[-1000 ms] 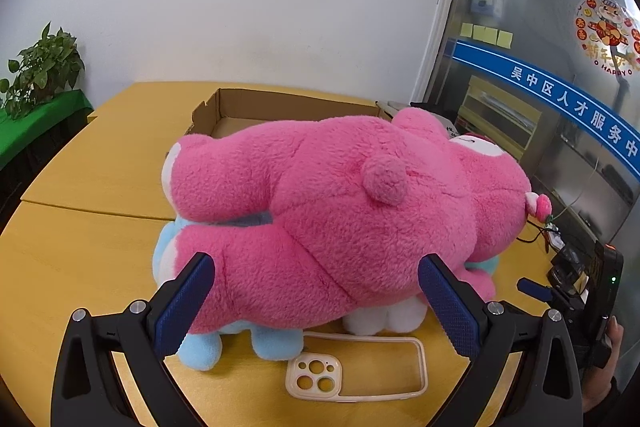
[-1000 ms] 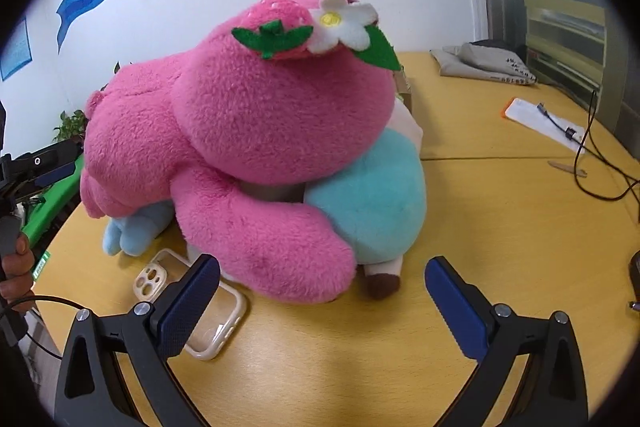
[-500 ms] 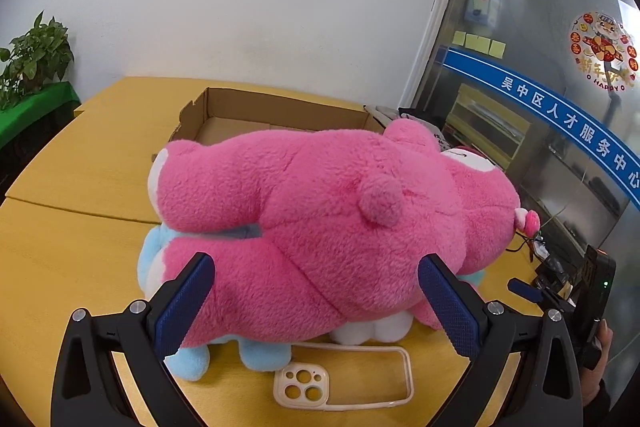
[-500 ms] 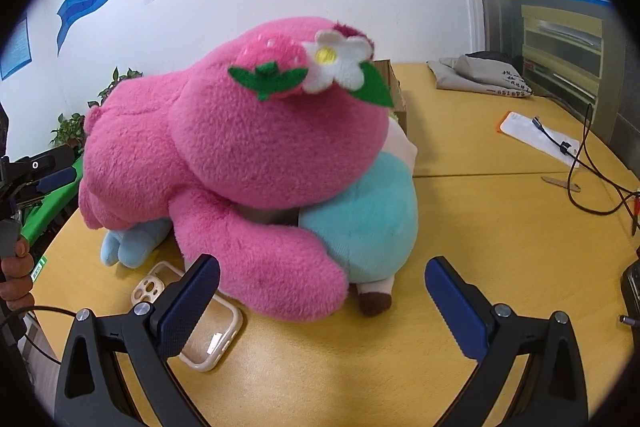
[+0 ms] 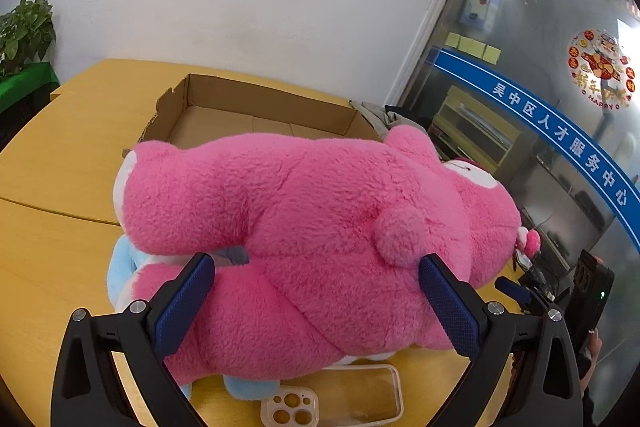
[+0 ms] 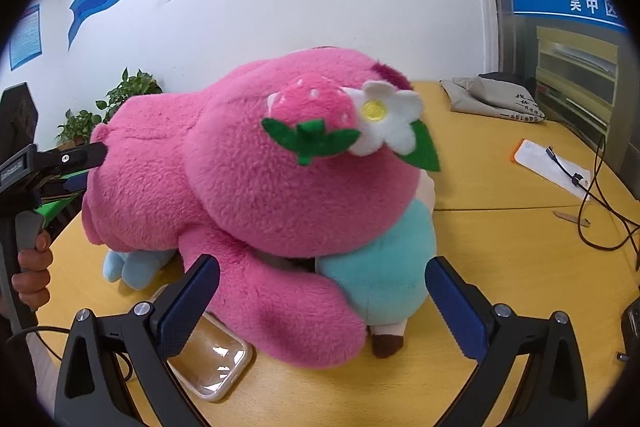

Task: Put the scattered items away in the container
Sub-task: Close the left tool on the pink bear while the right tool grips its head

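Note:
A big pink plush bear (image 5: 312,227) lies on its side on the yellow table, on top of a light blue plush toy (image 6: 380,275). It shows in the right wrist view (image 6: 248,187) with a strawberry and flower on its head. A clear phone case (image 5: 340,399) lies by the plush, also in the right wrist view (image 6: 212,363). An open cardboard box (image 5: 256,115) stands behind the bear. My left gripper (image 5: 316,303) is open, its fingers either side of the bear's rump. My right gripper (image 6: 320,303) is open around the bear's arm and the blue toy.
A potted plant (image 5: 24,31) stands at the far left. A grey cloth bag (image 6: 496,99), a white paper with a cable (image 6: 556,167) and black wires (image 6: 608,219) lie on the table to the right. Glass doors (image 5: 540,107) stand behind.
Both grippers have moved forward and closer to the plush toys, which now sit between the open fingers. The left view has risen, showing more of the box.

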A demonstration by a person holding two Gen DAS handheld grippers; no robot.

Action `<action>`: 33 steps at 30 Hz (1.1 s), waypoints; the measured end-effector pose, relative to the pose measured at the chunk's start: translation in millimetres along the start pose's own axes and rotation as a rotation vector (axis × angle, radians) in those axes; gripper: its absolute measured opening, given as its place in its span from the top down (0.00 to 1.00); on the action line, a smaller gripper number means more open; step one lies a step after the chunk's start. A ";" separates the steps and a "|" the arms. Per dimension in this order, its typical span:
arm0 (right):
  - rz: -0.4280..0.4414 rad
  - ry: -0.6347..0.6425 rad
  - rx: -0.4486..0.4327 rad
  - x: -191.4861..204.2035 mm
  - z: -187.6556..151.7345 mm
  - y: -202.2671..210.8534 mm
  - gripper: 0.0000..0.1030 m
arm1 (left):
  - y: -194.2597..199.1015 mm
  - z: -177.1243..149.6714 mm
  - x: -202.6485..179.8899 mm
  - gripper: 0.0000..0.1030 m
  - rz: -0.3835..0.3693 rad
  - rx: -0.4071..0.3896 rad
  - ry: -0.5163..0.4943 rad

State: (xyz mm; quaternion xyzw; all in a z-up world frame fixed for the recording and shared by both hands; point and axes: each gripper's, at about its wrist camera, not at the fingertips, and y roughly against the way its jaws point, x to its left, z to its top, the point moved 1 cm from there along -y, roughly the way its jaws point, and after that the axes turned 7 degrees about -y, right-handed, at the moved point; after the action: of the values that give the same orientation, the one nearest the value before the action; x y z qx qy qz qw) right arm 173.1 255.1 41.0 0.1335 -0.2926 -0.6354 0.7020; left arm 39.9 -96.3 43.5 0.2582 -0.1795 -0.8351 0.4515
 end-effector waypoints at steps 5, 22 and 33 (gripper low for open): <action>-0.014 -0.016 0.006 -2.7 -4.3 1.3 0.00 | 8.5 -1.7 -5.0 0.00 -0.024 -0.019 -0.003; -0.008 -0.019 -0.002 -11.7 -8.7 9.2 0.00 | 20.4 -4.2 -15.9 0.00 0.028 -0.037 -0.013; 0.082 0.039 -0.130 -11.2 44.1 30.3 0.00 | -5.8 20.5 -8.8 0.00 -0.010 0.022 0.016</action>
State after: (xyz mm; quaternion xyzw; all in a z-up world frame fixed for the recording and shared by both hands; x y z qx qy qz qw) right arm 171.9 278.9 90.3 0.0879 -0.2423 -0.6211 0.7401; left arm 28.0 -84.5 59.2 0.2708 -0.1834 -0.8332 0.4458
